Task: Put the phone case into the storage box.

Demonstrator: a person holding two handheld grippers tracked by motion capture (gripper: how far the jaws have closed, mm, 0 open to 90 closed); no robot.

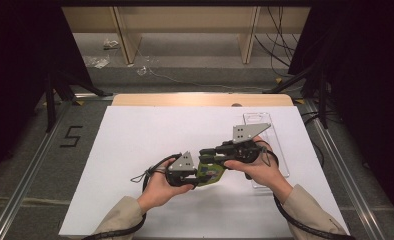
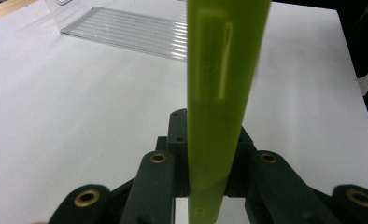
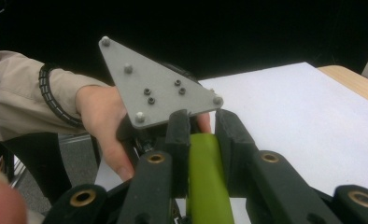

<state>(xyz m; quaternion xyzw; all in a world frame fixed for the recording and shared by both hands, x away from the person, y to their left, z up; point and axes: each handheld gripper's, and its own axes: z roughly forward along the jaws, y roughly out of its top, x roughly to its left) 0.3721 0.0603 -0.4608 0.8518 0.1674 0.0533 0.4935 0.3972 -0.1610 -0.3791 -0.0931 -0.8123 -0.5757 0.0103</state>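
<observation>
I see my left gripper and right gripper both clamped on a green flat pouch above the white sheet, with a clear tray just beside the right hand, open sheet leftward.

Table surroundings and bystander objects

A clear plastic tray lies on the white sheet covering the table; a "5" marking sits on the grey floor, cables trailing beyond.
</observation>
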